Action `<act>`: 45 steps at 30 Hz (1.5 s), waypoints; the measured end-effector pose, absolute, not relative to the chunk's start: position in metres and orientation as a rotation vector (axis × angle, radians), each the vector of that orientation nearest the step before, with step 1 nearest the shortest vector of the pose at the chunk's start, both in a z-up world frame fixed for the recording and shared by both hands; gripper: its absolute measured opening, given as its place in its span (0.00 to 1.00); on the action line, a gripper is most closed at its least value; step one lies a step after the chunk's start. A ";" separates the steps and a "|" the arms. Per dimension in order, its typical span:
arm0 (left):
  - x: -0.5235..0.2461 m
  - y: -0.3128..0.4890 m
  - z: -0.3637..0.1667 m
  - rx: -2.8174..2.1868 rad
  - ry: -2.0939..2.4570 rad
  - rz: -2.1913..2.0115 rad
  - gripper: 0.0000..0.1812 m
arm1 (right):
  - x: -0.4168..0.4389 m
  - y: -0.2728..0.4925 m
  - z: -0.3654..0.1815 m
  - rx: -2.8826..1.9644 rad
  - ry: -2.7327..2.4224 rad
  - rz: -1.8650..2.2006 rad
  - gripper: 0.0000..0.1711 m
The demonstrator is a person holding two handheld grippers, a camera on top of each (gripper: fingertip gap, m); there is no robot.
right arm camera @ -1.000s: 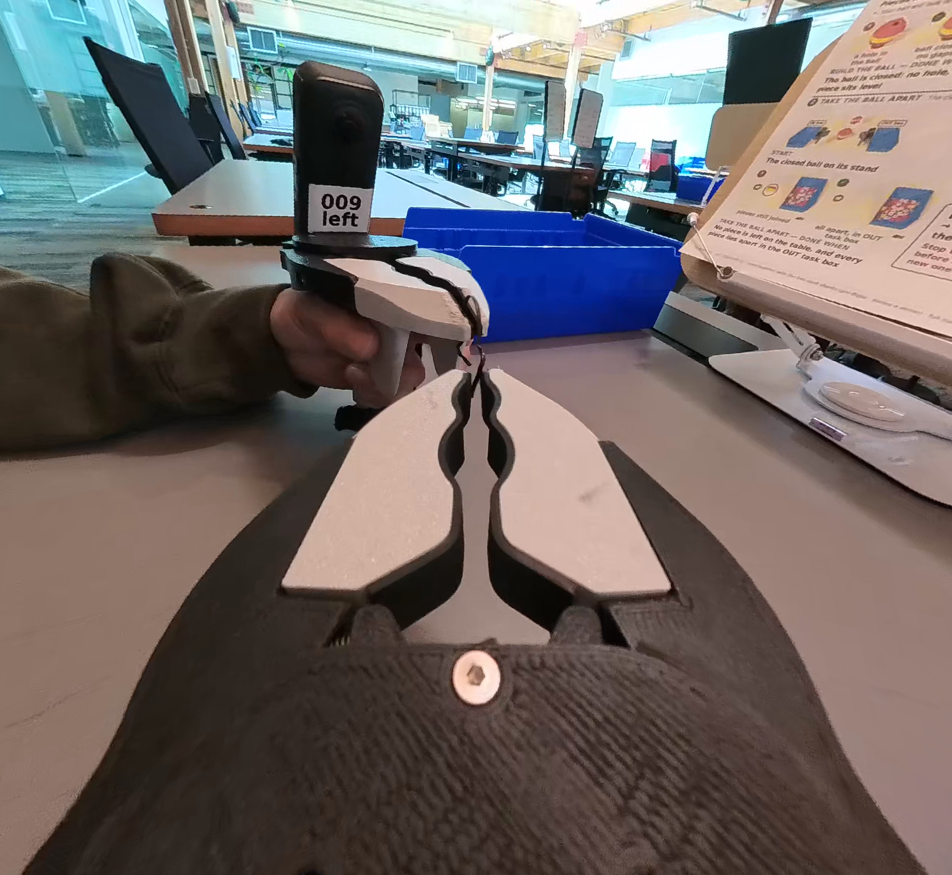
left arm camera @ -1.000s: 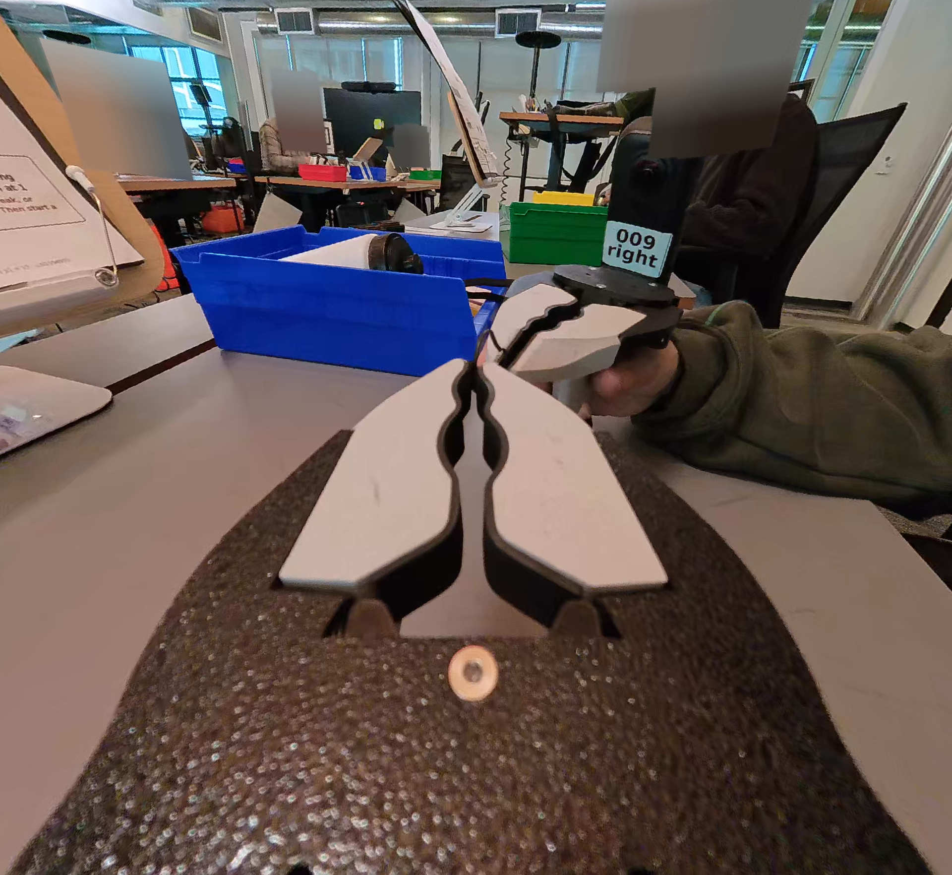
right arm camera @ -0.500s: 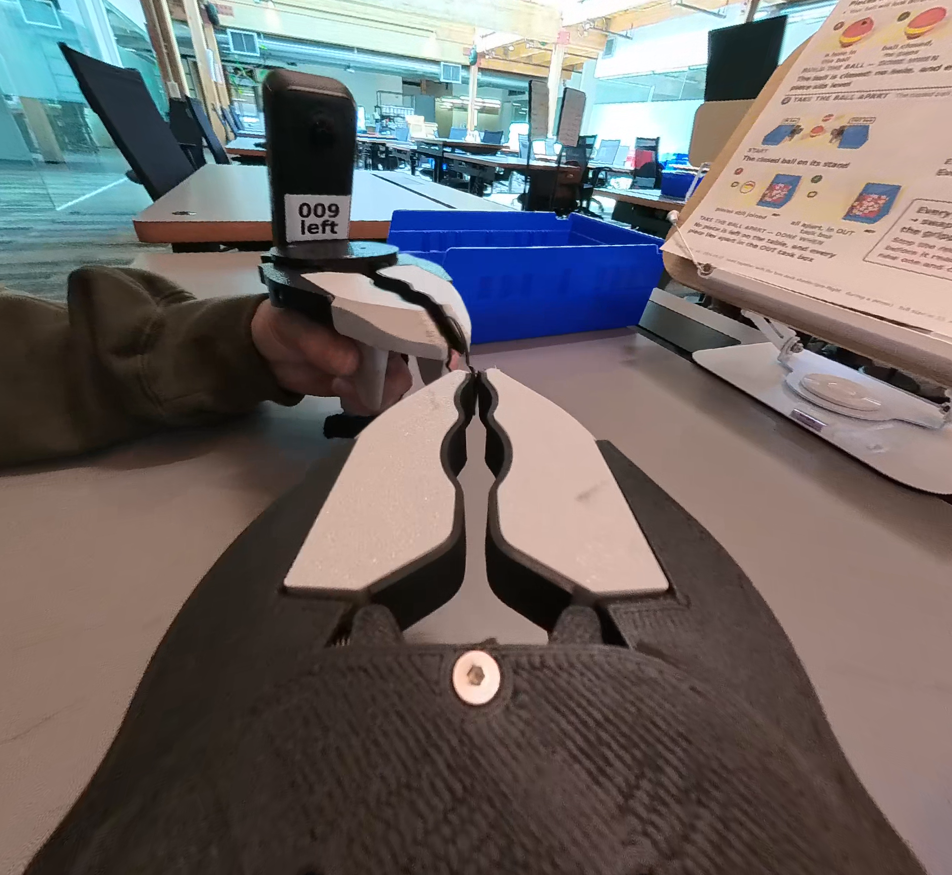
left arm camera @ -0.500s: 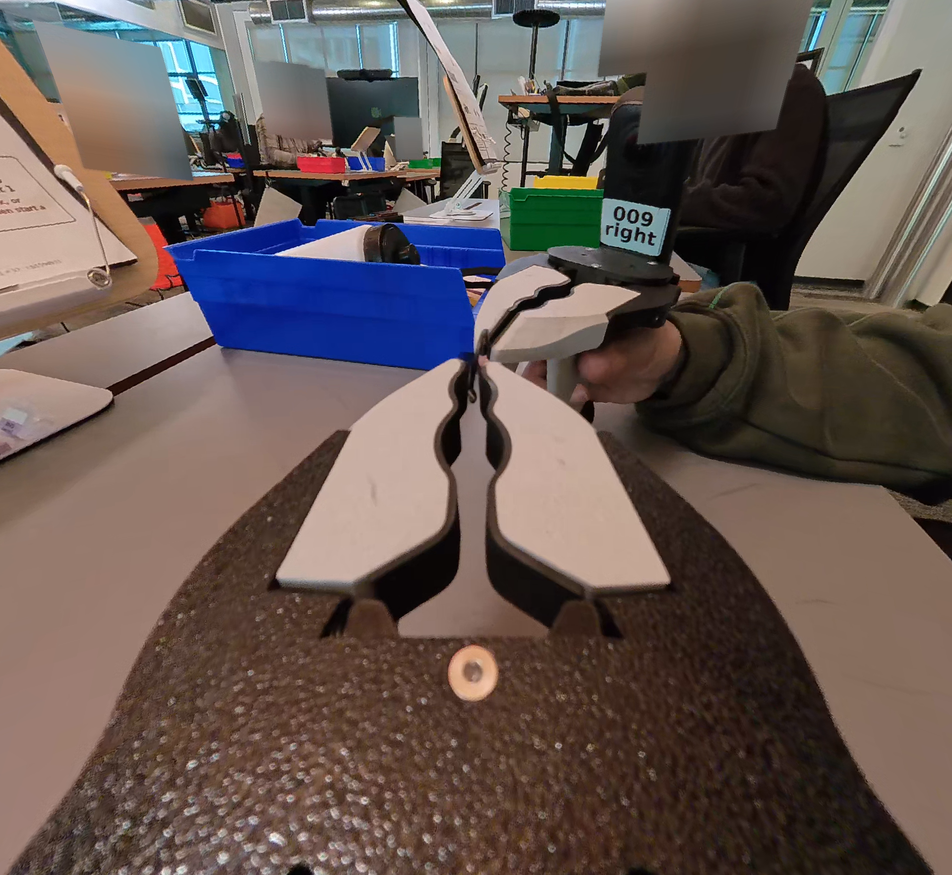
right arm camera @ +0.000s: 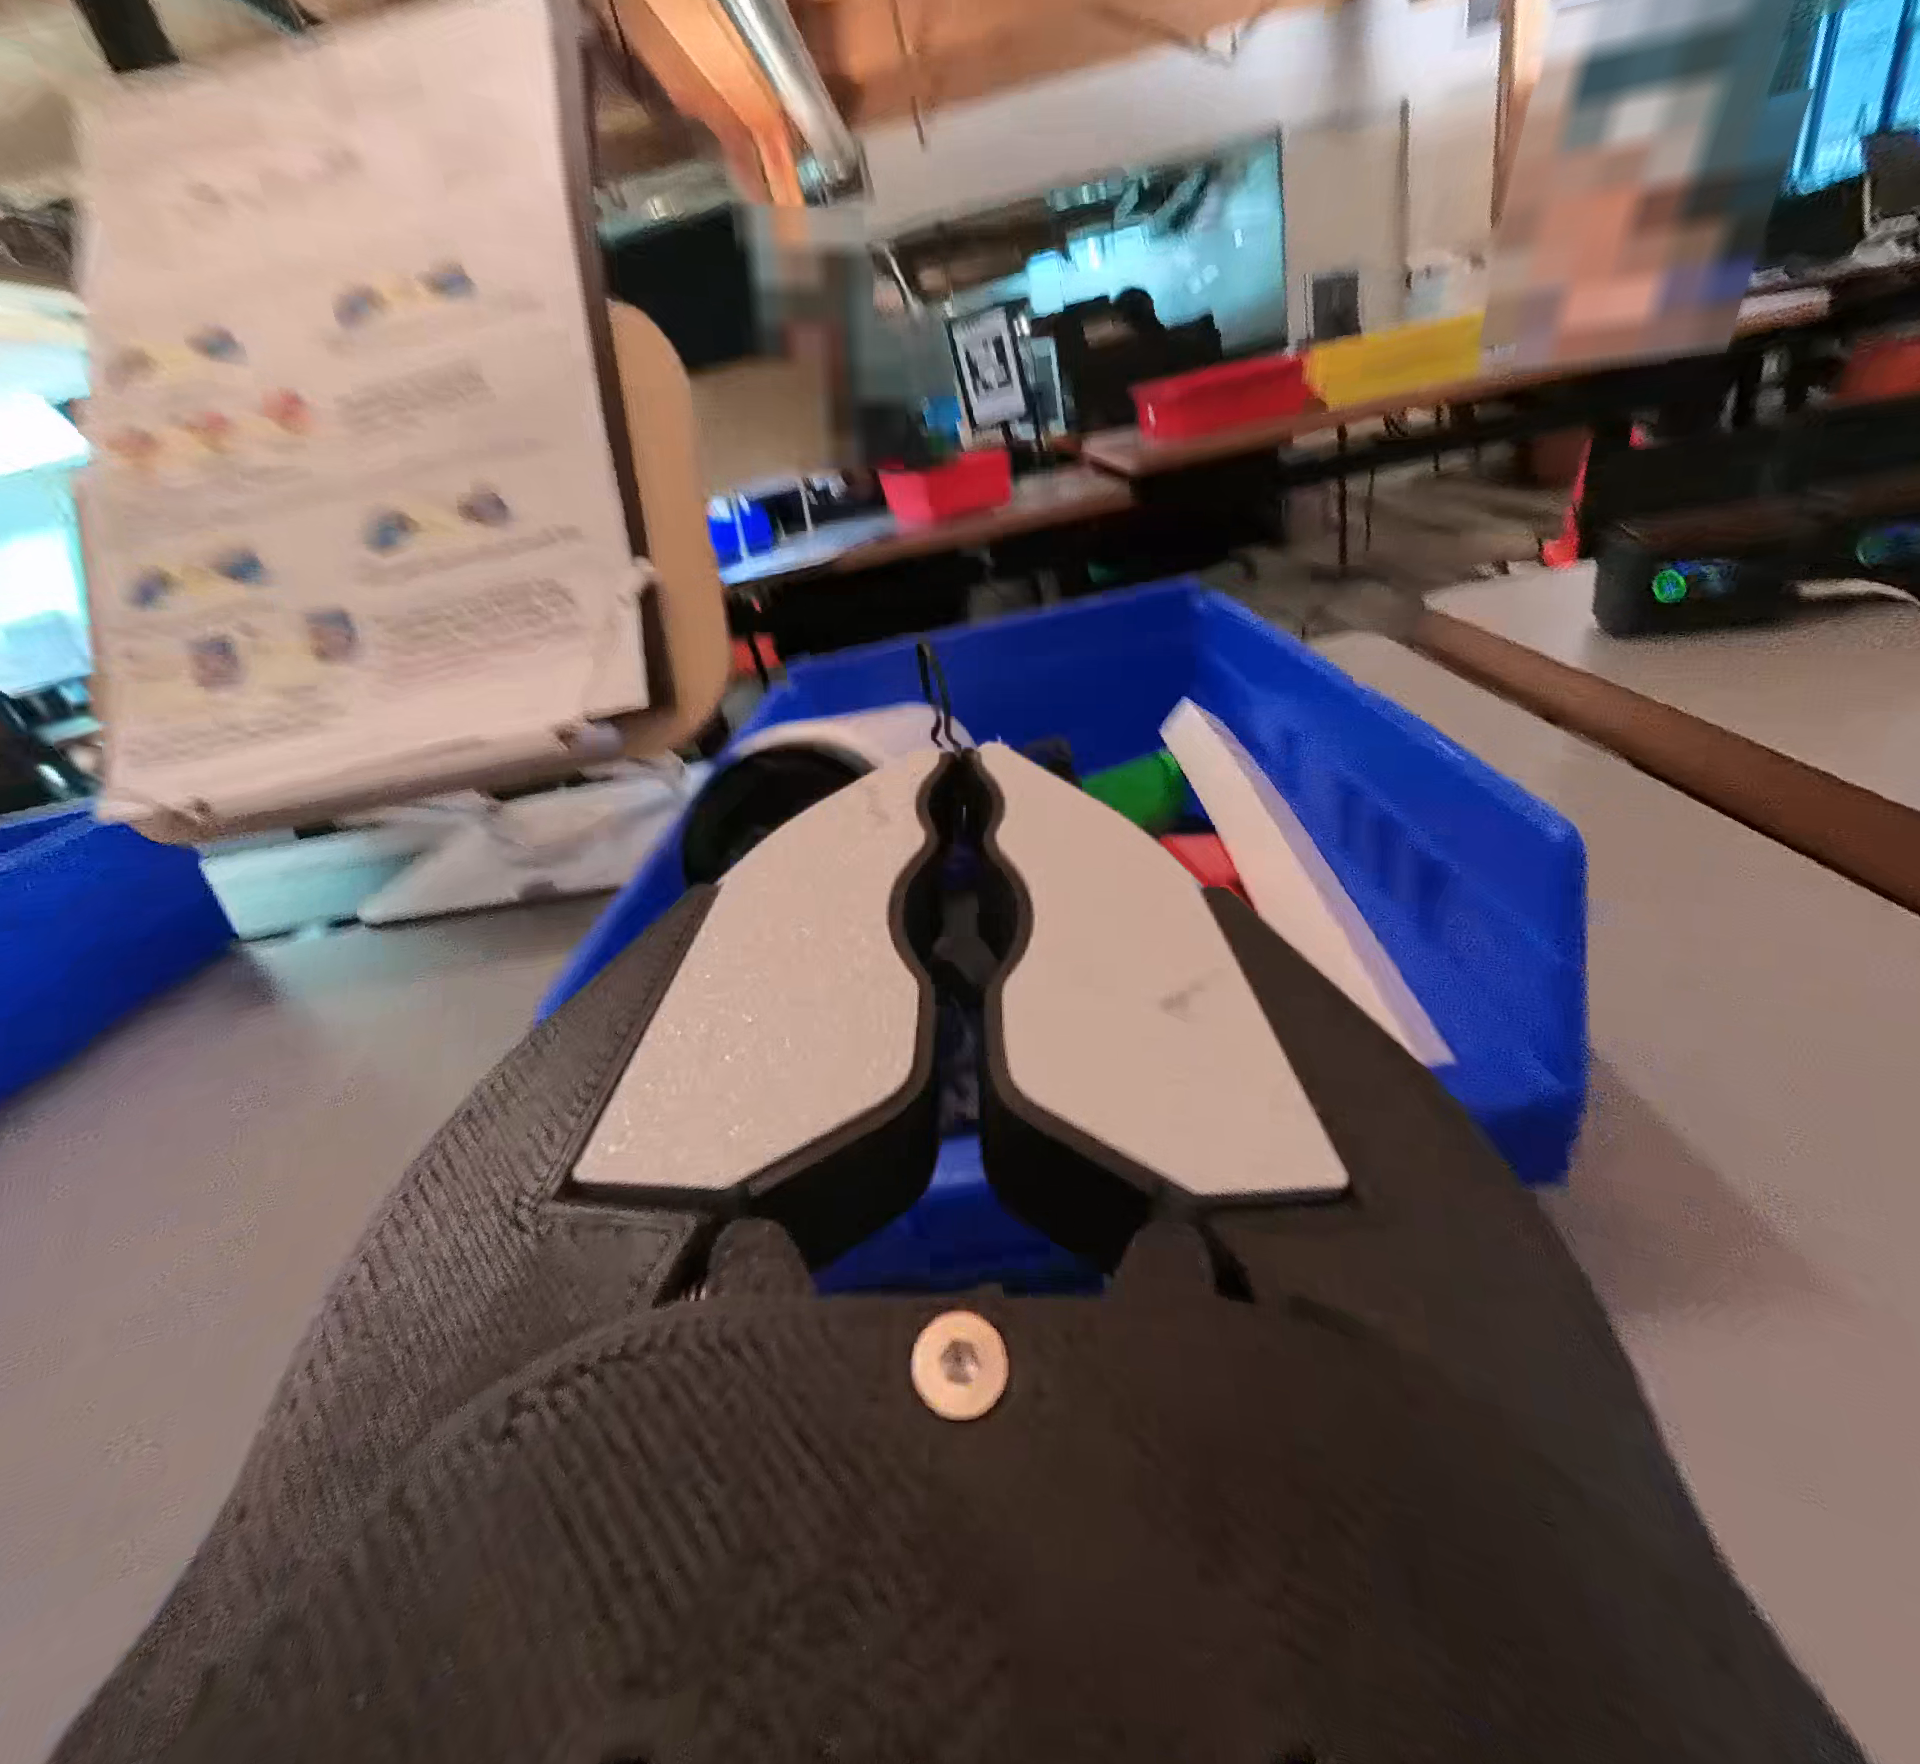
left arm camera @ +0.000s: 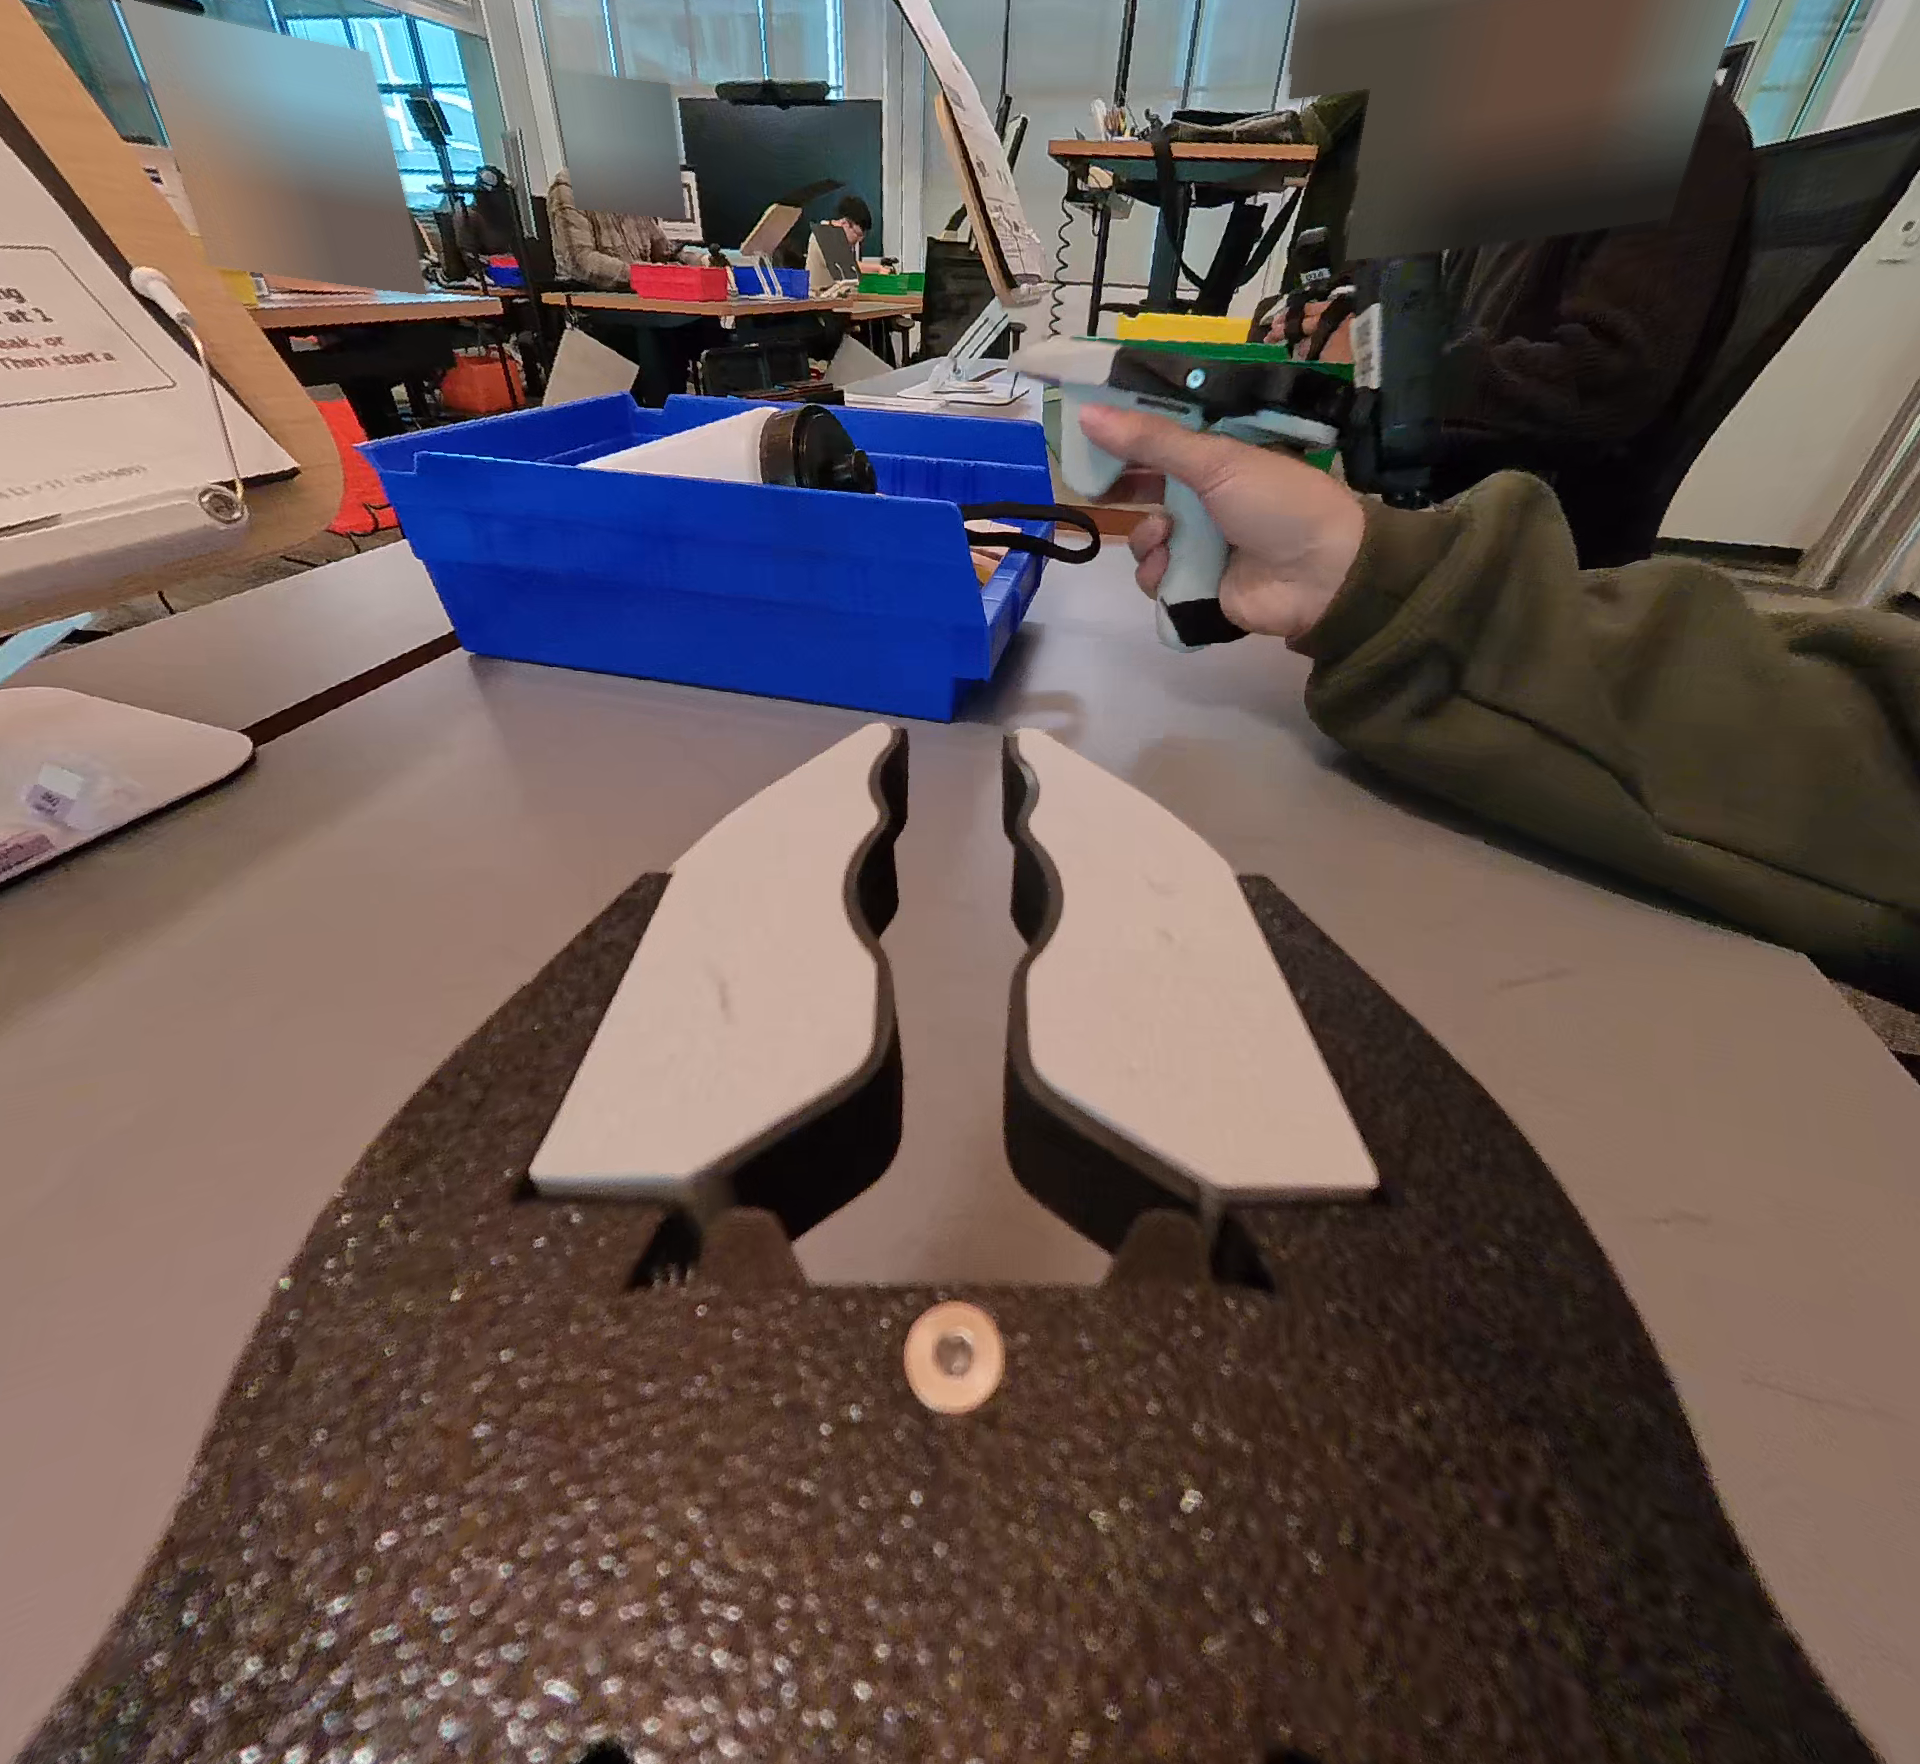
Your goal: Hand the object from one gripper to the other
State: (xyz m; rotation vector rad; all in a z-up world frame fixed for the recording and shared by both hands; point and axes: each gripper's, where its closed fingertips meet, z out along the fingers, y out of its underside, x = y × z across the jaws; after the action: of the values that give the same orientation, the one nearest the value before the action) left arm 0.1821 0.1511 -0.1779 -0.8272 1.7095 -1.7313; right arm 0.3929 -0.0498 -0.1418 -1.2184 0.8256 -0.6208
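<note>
- Presently, in the left wrist view, the left gripper [left arm camera: 951, 758] hangs low over the grey tabletop [left arm camera: 312, 883] with its two fingers apart and nothing between them.
- Ahead of it stands a blue bin [left arm camera: 727, 561] holding a white cylinder with a black cap [left arm camera: 769, 452]; a black elastic loop [left arm camera: 1029, 525] hangs out over the bin's right end.
- The right gripper [left arm camera: 1039, 358] shows farther off, above the bin's right end, held by a hand [left arm camera: 1247, 530] in an olive sleeve [left arm camera: 1610, 675]. From this side its fingers cannot be judged.
- An instruction sheet on a stand [left arm camera: 94, 384] sits at the left edge.
- In the right wrist view, the right gripper [right arm camera: 961, 758] has its fingers pressed together on a thin black object [right arm camera: 935, 691], seemingly a cord or wire; one end sticks up just past the fingertips and more of it shows in the gap between the fingers.
- The gripper and object sit above the near end of the blue bin [right arm camera: 1434, 841], which contains the capped cylinder [right arm camera: 769, 779], a white slab [right arm camera: 1268, 841] and green and red pieces [right arm camera: 1138, 795].
- The view is motion-blurred.
</note>
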 end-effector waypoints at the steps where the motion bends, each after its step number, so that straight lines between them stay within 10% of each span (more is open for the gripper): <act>1: 0.182 0.151 -0.178 -0.830 1.711 -1.734 0.09 | 0.397 -0.050 -0.151 -1.268 0.847 -0.618 0.00; 19: 0.183 0.151 -0.182 -0.869 1.735 -1.742 0.08 | 0.396 -0.027 -0.194 -1.641 0.800 -0.807 0.15; 29: 0.184 0.170 -0.163 -0.910 1.625 -1.740 0.09 | 0.315 0.042 -0.122 -1.325 0.169 -0.666 0.17; 36: 0.167 0.296 -0.140 -1.420 1.343 -1.399 0.09 | 0.274 0.086 -0.144 -1.441 -0.020 -0.540 0.14; 45: 0.107 0.477 -0.189 -2.258 1.282 -0.622 0.35 | 0.268 0.114 -0.198 -1.738 -0.051 -0.483 0.24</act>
State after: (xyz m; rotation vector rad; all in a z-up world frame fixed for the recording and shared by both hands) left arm 0.1070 0.4768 -0.1891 -2.2576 1.2818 -0.6215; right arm 0.2676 0.1141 -0.1977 -1.7385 -0.0514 -0.4827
